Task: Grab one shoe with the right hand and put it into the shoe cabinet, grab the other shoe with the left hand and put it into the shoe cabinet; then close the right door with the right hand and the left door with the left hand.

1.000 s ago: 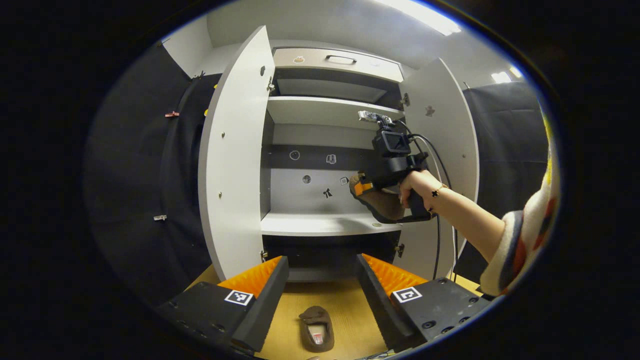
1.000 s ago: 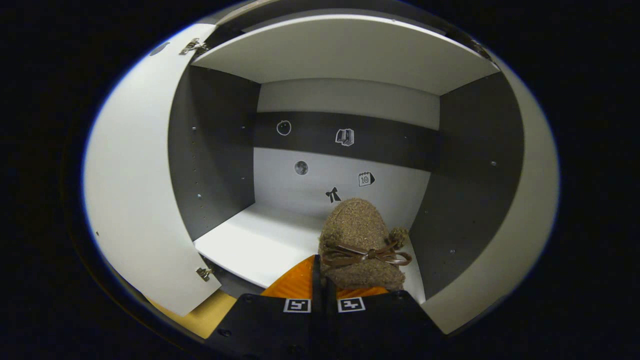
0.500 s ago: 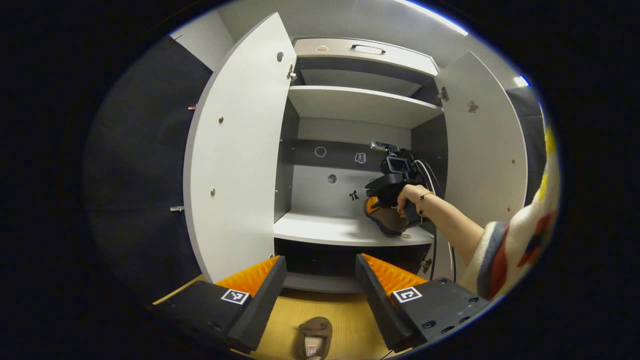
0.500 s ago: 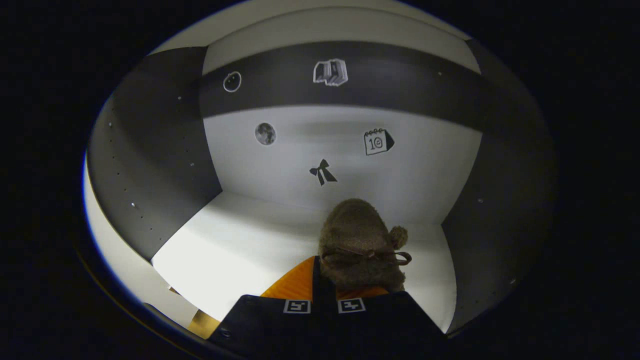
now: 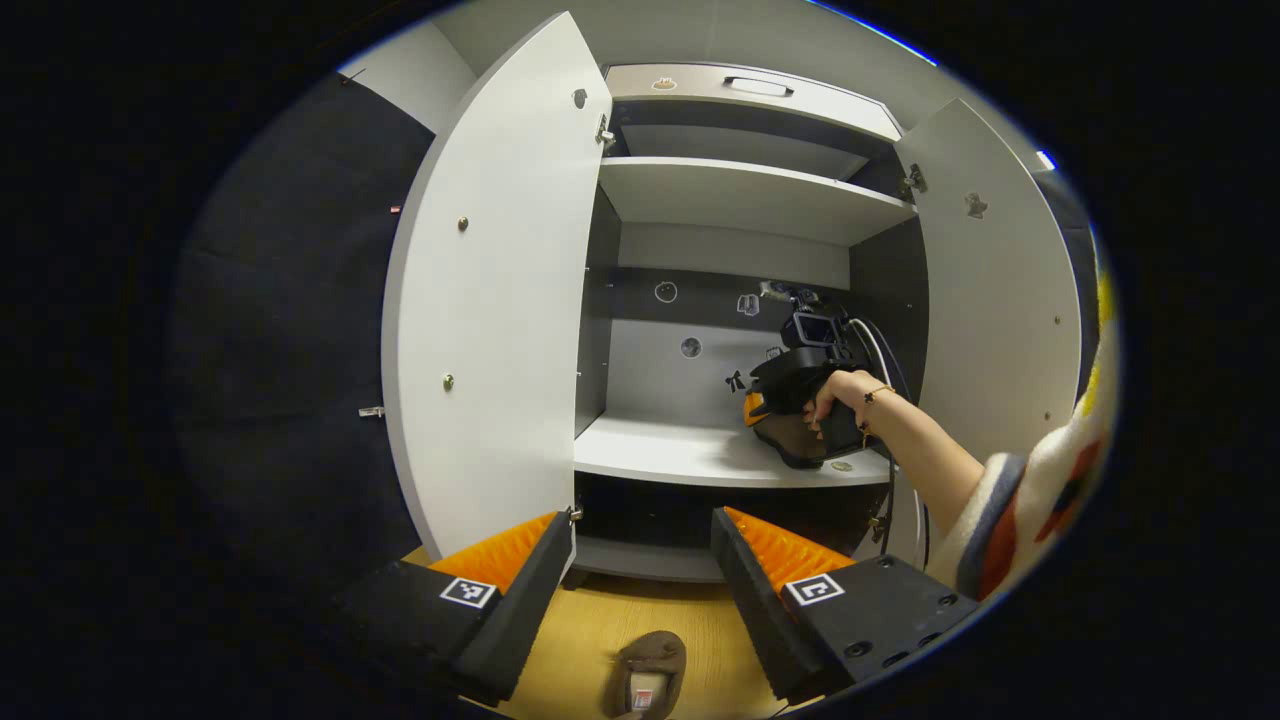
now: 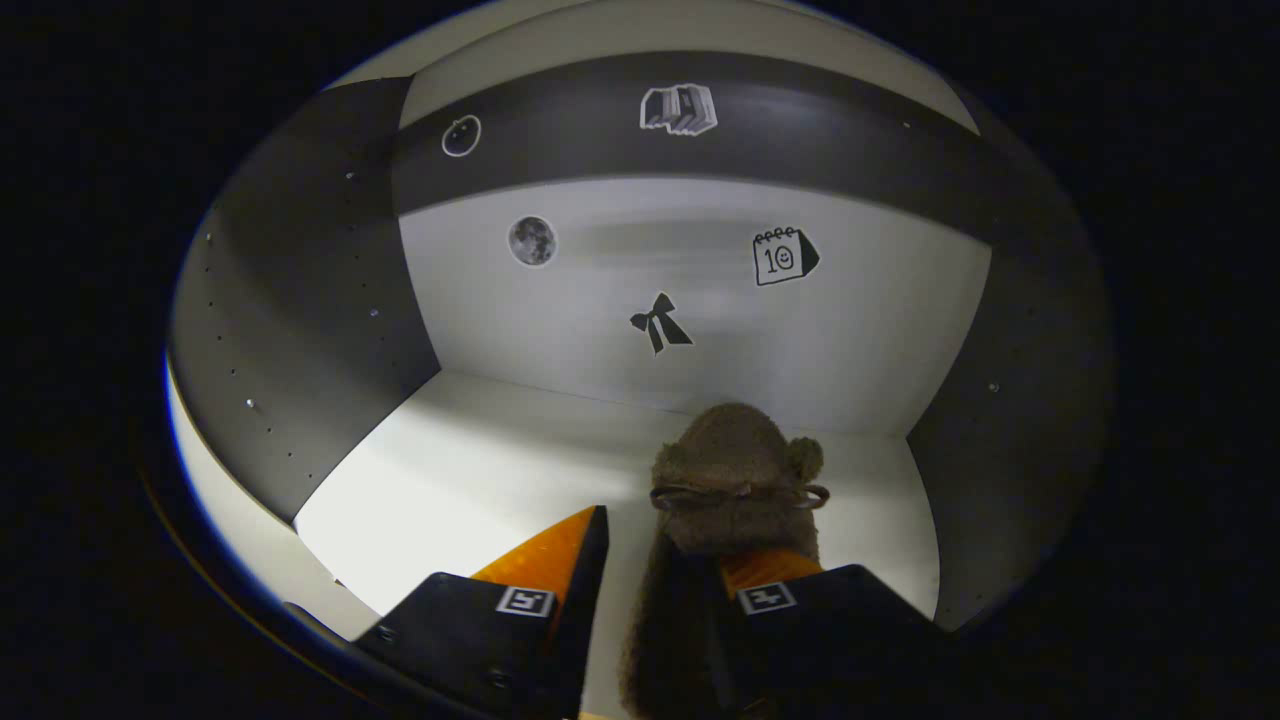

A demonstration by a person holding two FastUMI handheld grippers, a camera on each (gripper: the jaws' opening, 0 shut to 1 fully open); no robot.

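Inspector: Nearest item first?

Recorder: Left tongs (image 5: 640,565) stand released, fingers wide apart, gripping nothing. Below them one brown slipper-style shoe (image 5: 648,674) lies on the wooden floor (image 5: 590,640) before the cabinet, opening upward.

Inspector: Right side?

Recorder: Right tongs (image 6: 655,580) are parted; the second shoe (image 6: 735,470) sits between the fingers, fuzzy brown, rounded toe, thin leather-look bow across it. Whether a finger touches it, I cannot tell. It rests on the pale shelf (image 6: 480,470), toward the right wall.

Inspector: Counts?

Recorder: Two shoes, two doors, both open: left door (image 5: 490,300), right door (image 5: 1000,290). One drawer (image 5: 750,90) on top.

Inspector: Surroundings?

Recorder: Shoe cabinet (image 5: 740,190) of smooth white panels, grey inside. Five small stickers (image 6: 660,322) on the back wall. Black cloth either side.
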